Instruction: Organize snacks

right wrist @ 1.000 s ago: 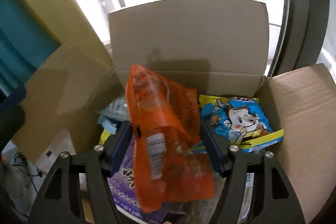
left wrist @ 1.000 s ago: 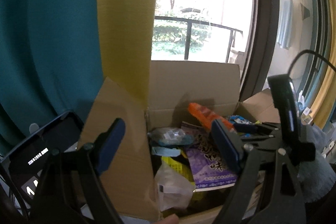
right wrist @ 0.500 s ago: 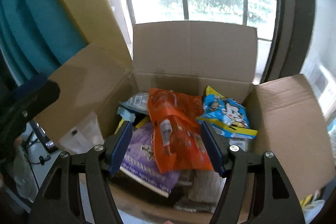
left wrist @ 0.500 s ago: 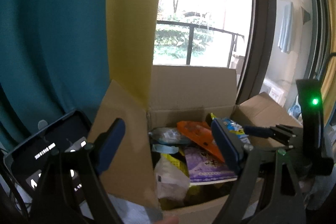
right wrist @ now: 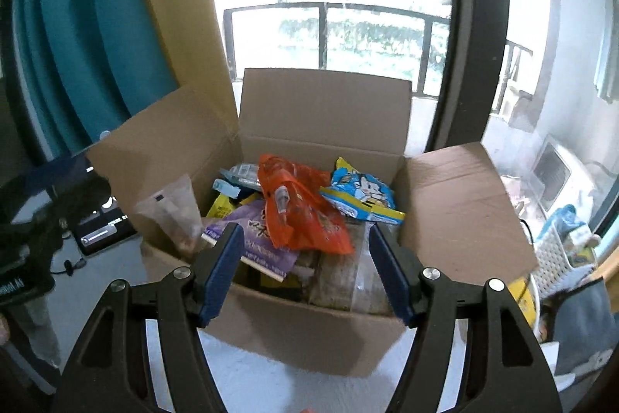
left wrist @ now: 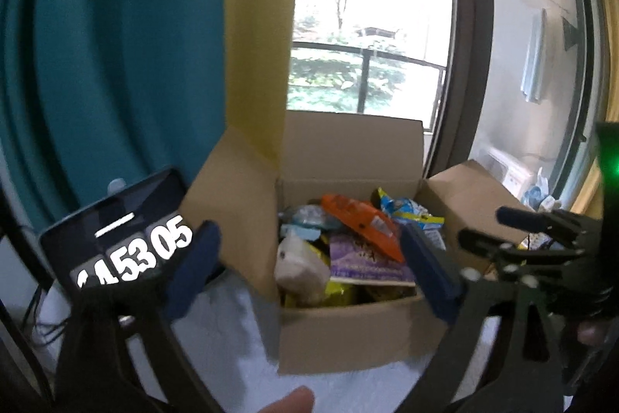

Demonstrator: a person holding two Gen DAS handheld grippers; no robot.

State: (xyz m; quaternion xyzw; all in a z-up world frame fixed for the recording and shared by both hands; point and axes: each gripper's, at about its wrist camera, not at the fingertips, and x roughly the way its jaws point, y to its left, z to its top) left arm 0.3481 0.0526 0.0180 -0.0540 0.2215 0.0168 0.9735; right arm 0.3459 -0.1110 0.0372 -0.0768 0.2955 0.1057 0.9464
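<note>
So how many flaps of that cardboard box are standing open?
3: back flap upright by the window, left flap and right flap splayed outward. A front flap, if any, is hidden.

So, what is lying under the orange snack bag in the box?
The orange snack bag lies partly on a purple packet and clear-wrapped brown packs in the cardboard box. What is directly beneath its middle is covered.
</note>
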